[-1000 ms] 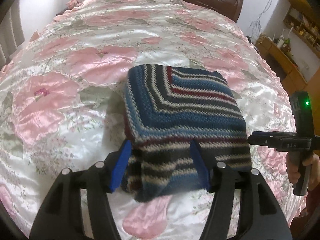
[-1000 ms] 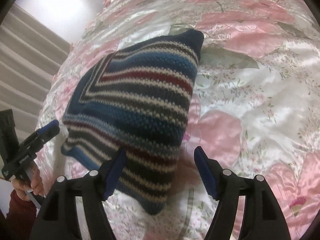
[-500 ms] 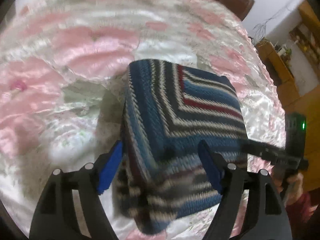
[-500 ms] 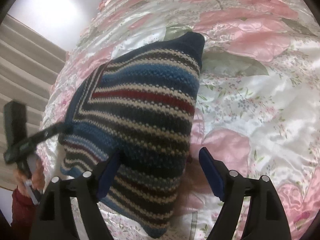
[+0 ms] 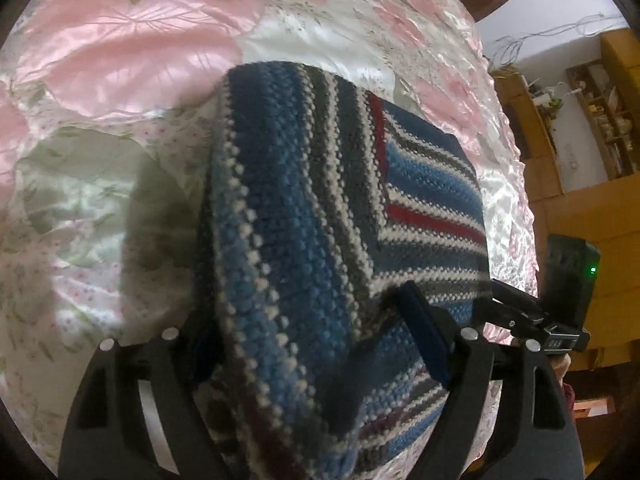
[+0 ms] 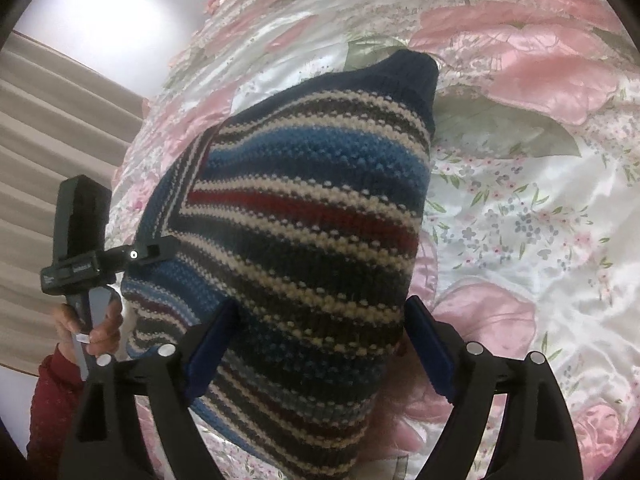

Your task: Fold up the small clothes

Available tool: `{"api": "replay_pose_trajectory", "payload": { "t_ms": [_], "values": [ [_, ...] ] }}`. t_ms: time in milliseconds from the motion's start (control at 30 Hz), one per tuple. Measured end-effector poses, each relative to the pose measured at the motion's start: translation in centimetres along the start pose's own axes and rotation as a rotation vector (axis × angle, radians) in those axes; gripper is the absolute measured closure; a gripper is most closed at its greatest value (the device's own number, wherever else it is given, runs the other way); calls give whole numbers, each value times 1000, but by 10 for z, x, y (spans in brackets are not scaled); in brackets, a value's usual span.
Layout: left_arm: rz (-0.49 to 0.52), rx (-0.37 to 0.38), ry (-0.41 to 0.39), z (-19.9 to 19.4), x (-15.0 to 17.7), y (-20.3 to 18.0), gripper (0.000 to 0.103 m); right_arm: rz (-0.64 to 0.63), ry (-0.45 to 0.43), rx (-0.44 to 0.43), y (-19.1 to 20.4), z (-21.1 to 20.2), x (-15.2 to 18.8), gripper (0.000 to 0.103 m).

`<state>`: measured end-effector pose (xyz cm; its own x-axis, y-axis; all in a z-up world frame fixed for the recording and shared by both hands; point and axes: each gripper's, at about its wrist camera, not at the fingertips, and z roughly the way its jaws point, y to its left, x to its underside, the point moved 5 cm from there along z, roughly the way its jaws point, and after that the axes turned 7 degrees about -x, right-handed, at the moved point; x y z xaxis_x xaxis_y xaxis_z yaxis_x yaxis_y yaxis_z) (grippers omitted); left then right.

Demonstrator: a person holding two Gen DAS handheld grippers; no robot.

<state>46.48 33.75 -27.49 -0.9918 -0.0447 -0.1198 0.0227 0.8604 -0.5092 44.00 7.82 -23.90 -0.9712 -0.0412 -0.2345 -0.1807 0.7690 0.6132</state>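
Left wrist view: the left hand-held gripper (image 5: 312, 344) has pushed in since a second ago; the striped knit garment (image 5: 320, 216) now fills far more of the frame, and its near edge bulges up between the blue pads.
Left hand-held gripper state: its jaws stand apart around the garment's near edge, one pad (image 5: 424, 340) pressing into the knit on the right; the other pad is hidden by the fabric, so a firm clamp cannot be confirmed.
Right wrist view: the right hand-held gripper (image 6: 316, 352) has also closed the distance over the last second, and the garment (image 6: 312, 232) now reaches down between its fingers.
Right hand-held gripper state: jaws apart, straddling the lower edge, nothing pinched.
Garment position: lying on the bed's satin floral bedspread (image 5: 120, 60), already reduced to a compact, thick, roughly square bundle, with one dark ribbed corner (image 6: 412, 76) pointing away in the right wrist view.
Other gripper seen: the left tool and the hand (image 6: 92, 320) holding it show at the garment's left side in the right wrist view.
Meaning for the task: both tools have moved from hovering to framing opposite sides of the bundle, which suggests a final squaring-up or a lift to set it aside; folding looks nearly done.
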Motion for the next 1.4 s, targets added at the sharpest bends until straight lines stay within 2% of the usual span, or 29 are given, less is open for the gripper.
{"api": "replay_pose_trajectory", "payload": {
  "t_ms": [33,100,133,200,233,333,400,500,600,767,867,1000,1133,1267,1400],
  "values": [
    [2,2,3,1,0,0,26,4,4,-12,-1,3,-1,15],
    [6,1,9,3,-1,2,39,26,12,-35,-4,8,-2,15],
    [3,13,10,3,0,2,41,39,17,-52,-5,10,-2,15],
    [-26,64,20,4,0,5,59,54,28,-77,-7,18,-3,16],
    [-39,82,21,5,0,7,62,57,33,-88,-8,20,-3,16],
    [-51,97,1,7,3,7,66,64,22,-93,-7,21,-4,28],
    [-106,139,-20,8,5,10,70,35,10,-87,-1,15,-3,45],
    [-121,162,-48,5,11,4,73,25,-4,-107,7,1,0,52],
    [-112,197,-55,-2,20,-13,74,-20,-16,-104,20,-20,5,53],
    [-70,245,-48,-15,49,-65,74,-50,-27,-122,27,-74,25,53],
    [-39,277,-50,-24,73,-109,75,-48,-26,-126,20,-106,39,53],
    [35,295,-76,-29,106,-168,74,-51,-50,-118,1,-166,69,53],
    [111,267,-97,-16,138,-218,74,-39,-67,-91,-28,-210,98,53],
    [135,227,-68,21,164,-248,74,25,-62,-60,-76,-223,125,52],
    [127,199,-43,54,178,-244,74,93,-54,-58,-113,-210,147,52]
  ]
}}
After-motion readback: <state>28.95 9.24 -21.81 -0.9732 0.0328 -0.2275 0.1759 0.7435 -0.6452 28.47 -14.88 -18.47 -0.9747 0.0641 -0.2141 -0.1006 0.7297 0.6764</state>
